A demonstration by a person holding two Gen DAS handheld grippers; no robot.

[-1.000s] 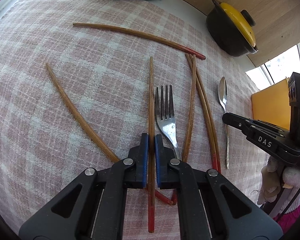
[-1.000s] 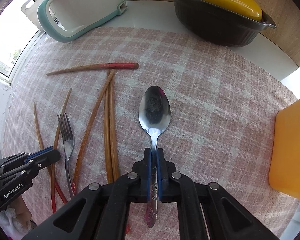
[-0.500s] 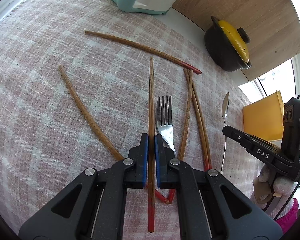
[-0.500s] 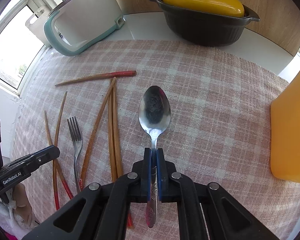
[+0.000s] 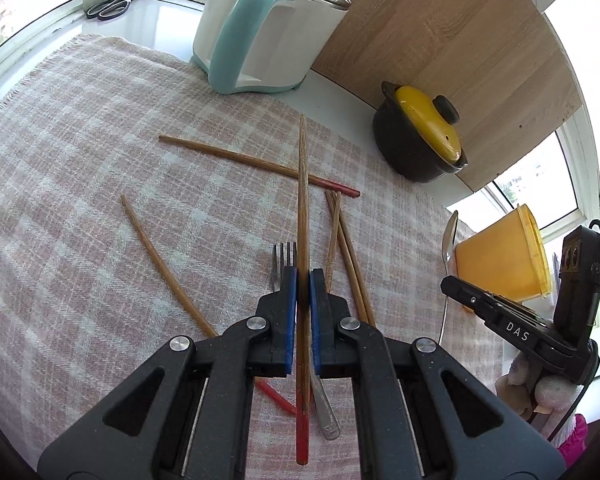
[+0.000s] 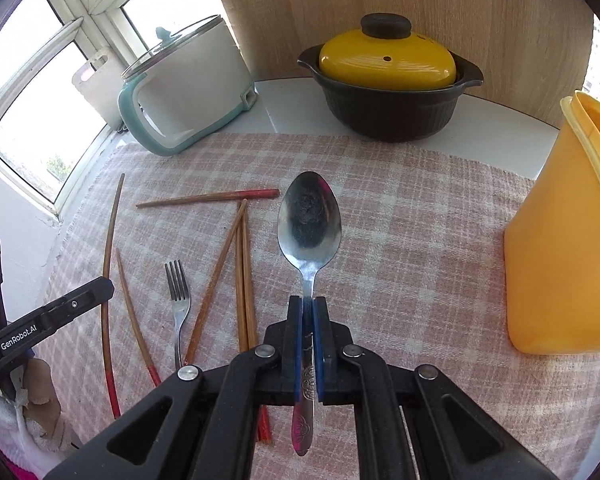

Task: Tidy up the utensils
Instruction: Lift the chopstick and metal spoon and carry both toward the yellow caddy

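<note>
Wooden and red-tipped, a chopstick [image 5: 302, 216] is clamped between the blue pads of the left gripper [image 5: 303, 276], lifted clear of the checked cloth [image 5: 80, 200] with its tip toward the cooker [image 5: 260, 28]. The right gripper [image 6: 308, 304] is clenched on a spoon [image 6: 309, 220] by its handle, bowl forward and raised off the cloth, left of the yellow tub [image 6: 560, 248] and before the pot [image 6: 388, 76]. Still lying on the cloth are a fork [image 6: 178, 292], a bundle of three chopsticks [image 6: 242, 272] beside it, one chopstick crosswise beyond them and one more to the fork's left.
</note>
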